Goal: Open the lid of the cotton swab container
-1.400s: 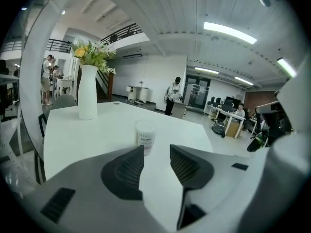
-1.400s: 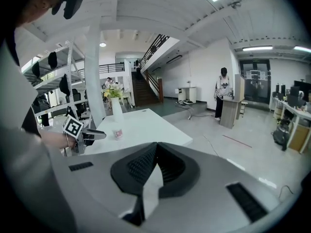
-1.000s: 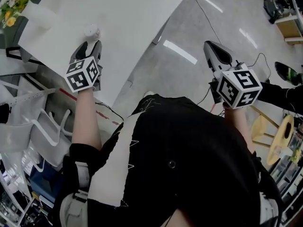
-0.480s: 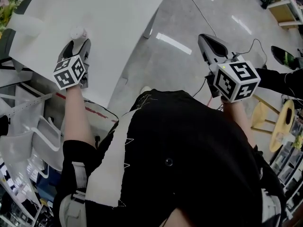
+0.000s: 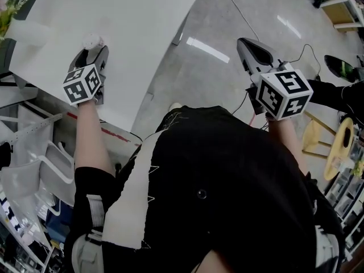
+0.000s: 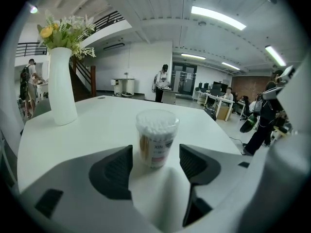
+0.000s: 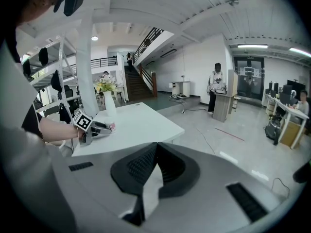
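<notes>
We are still reaching: our left gripper (image 5: 91, 51), jaws just opened wide and empty, frames the clear cylindrical plastic cotton swab container (image 6: 156, 135) standing on the white table (image 5: 142, 27), and we judge that closing on its body comes next, while our right gripper (image 7: 155, 147) is closed on nothing.

Bright ceiling strips (image 6: 218, 17) glare off the floor (image 5: 207, 49); fisheye edges darken, backgrounds perhaps slightly soft.

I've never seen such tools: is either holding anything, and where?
Nothing. The left gripper just opened, cotton swab container untouched between its jaw tips; the right gripper is shut, empty.
</notes>
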A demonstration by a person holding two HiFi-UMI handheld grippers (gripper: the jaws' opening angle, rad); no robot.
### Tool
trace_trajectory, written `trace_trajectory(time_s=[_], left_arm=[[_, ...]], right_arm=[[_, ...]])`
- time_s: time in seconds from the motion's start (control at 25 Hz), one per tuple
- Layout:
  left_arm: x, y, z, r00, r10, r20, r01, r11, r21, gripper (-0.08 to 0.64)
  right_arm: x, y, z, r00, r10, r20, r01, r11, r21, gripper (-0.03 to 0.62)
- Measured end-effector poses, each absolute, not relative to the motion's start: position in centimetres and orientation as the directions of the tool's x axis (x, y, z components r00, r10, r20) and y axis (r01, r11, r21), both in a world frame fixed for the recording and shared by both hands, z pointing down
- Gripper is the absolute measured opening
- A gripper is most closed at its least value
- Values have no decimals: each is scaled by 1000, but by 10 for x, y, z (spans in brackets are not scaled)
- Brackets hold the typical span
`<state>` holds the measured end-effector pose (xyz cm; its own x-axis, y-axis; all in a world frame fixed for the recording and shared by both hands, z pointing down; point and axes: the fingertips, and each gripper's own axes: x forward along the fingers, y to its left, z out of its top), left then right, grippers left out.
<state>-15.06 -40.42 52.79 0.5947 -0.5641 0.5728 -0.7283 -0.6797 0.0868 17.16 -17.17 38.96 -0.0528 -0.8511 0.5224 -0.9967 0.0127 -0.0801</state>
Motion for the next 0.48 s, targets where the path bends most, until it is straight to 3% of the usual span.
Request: trace_trajectory(time_s=[0.48], left_arm=[[-144,-410,531,565,-546,619,-719,-693,46,304]], right_arm=[[164,-192,389,-66,-851,521,-997,35,-70,5]])
